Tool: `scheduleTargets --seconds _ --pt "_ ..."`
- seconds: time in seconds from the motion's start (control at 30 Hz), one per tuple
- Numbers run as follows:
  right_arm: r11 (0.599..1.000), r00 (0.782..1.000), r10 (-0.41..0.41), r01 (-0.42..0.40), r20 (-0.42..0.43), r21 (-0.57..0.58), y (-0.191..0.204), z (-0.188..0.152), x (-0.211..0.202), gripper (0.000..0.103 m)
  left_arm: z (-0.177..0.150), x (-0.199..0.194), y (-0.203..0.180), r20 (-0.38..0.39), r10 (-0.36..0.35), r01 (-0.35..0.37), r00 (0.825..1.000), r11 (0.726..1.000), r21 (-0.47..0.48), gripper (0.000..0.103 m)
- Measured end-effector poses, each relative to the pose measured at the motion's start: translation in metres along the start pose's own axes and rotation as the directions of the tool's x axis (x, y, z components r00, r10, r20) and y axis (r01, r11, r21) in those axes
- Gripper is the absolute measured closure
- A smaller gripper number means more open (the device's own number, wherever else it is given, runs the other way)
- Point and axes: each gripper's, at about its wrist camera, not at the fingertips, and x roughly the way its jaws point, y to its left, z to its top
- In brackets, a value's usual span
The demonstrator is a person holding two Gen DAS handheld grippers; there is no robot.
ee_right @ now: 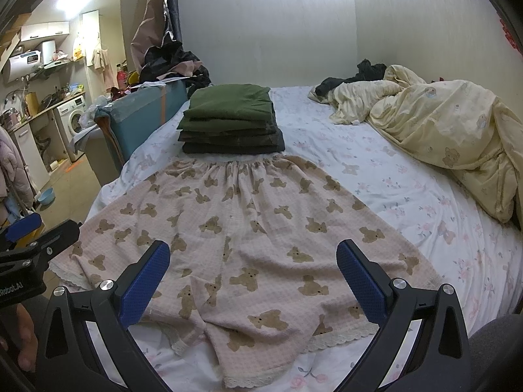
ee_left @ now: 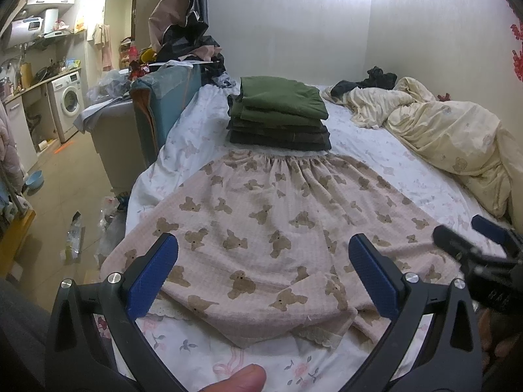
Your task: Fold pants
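Note:
Pink pants with a brown bear print [ee_left: 261, 225] lie spread flat on the bed, waistband at the far end, lace-trimmed leg hems toward me. They also show in the right wrist view [ee_right: 248, 235]. My left gripper [ee_left: 263, 261] is open and empty, hovering above the near left part of the pants. My right gripper [ee_right: 253, 264] is open and empty above the near right part. The right gripper shows at the right edge of the left wrist view [ee_left: 474, 245], and the left gripper at the left edge of the right wrist view [ee_right: 32, 232].
A stack of folded green and dark clothes [ee_left: 278, 114] sits just beyond the waistband. A crumpled cream duvet [ee_left: 441, 130] fills the bed's right side. The white floral sheet [ee_right: 408, 202] lies bare between. The bed's left edge drops to a cluttered floor [ee_left: 65, 196].

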Motion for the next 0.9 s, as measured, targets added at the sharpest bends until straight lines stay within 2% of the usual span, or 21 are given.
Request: scheduleTargets --seconds 0.17,0.3,0.47,0.6,0.63,0.7,0.73,0.87,0.9 --pt "0.988 0.998 -0.019 0.027 -0.053 0.154 -0.038 0.005 0.004 0.000 0.010 0.009 -0.008 -0.044 -0.004 0.004 0.999 1.000 0.004 0.000" --pt "0.971 0.985 -0.094 0.123 -0.146 0.203 -0.074 0.011 0.016 0.000 0.015 0.017 -0.013 -0.060 0.001 -0.001 0.998 1.000 -0.002 0.000" --pt "0.907 0.965 -0.087 0.179 -0.246 0.381 -0.143 0.011 0.034 0.000 0.018 0.027 -0.018 -0.099 -0.012 0.010 0.995 1.000 -0.022 0.000" --pt "0.873 0.941 -0.128 0.256 -0.313 0.415 -0.192 0.001 0.056 0.000 0.019 0.033 -0.025 -0.121 -0.025 0.023 0.992 0.999 -0.022 0.000" --pt "0.842 0.931 -0.119 0.278 -0.344 0.462 -0.210 -0.006 0.063 0.000 0.020 0.034 -0.028 -0.123 -0.025 0.024 0.992 1.000 -0.012 0.000" --pt "0.792 0.935 -0.087 0.275 -0.345 0.544 -0.233 -0.017 0.068 0.000 0.019 0.036 -0.030 -0.119 -0.031 0.032 0.992 0.999 0.001 0.000" --pt "0.751 0.929 -0.086 0.298 -0.360 0.590 -0.249 -0.026 0.070 0.000 0.019 0.037 -0.030 -0.116 -0.021 0.023 0.993 1.000 0.011 0.000" --pt "0.643 0.905 -0.085 0.370 -0.417 0.671 -0.283 -0.051 0.075 0.000 0.017 0.041 -0.022 -0.137 0.011 -0.011 0.991 1.000 -0.004 0.000" --pt "0.605 0.896 -0.077 0.391 -0.438 0.694 -0.290 -0.058 0.077 0.000 0.016 0.043 -0.019 -0.144 0.012 -0.015 0.989 1.000 -0.016 0.000"
